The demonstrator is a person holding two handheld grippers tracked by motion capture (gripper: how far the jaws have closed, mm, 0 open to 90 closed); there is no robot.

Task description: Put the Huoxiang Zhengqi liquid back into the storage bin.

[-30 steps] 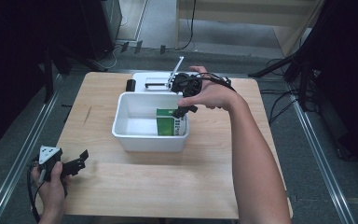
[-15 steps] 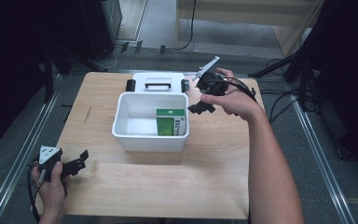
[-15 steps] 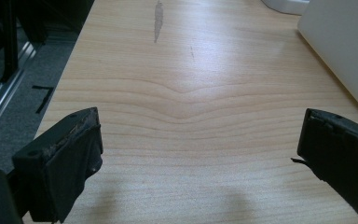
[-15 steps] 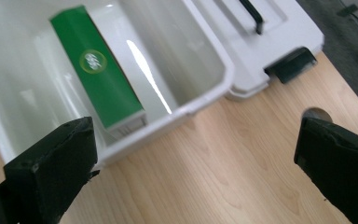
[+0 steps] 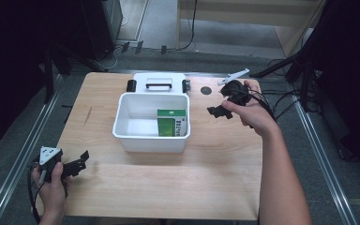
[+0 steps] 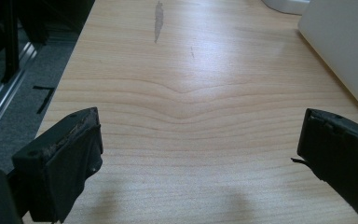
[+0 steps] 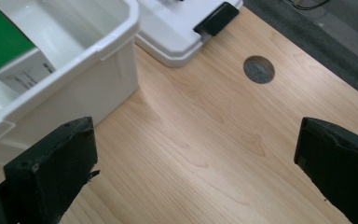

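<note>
Jaws stand wide apart on both grippers, with nothing between them. The right gripper (image 5: 221, 108) hangs above the bare table (image 5: 178, 187) just to the right of the white bin (image 5: 151, 140), and its own view looks down past the bin's corner (image 7: 121, 28) toward the lid (image 7: 177, 37) lying behind it. A green and white box (image 5: 172, 123) stands inside the bin, against its right wall. The left gripper (image 5: 77, 164) rests low at the table's near left corner, well apart from everything.

If the lid goes on next, my guess is the risk lies with the box: should it stand taller than the rim, the lid will rock or fail to latch. The black clip (image 7: 216, 17) on the lid may also snag the bin's edge if brought over at a tilt. A round hole (image 7: 259, 69) in the table sits near the right gripper's path.

Small dark print shows on the box's white side (image 7: 25, 74), too blurred to read; no brand can be made out.
</note>
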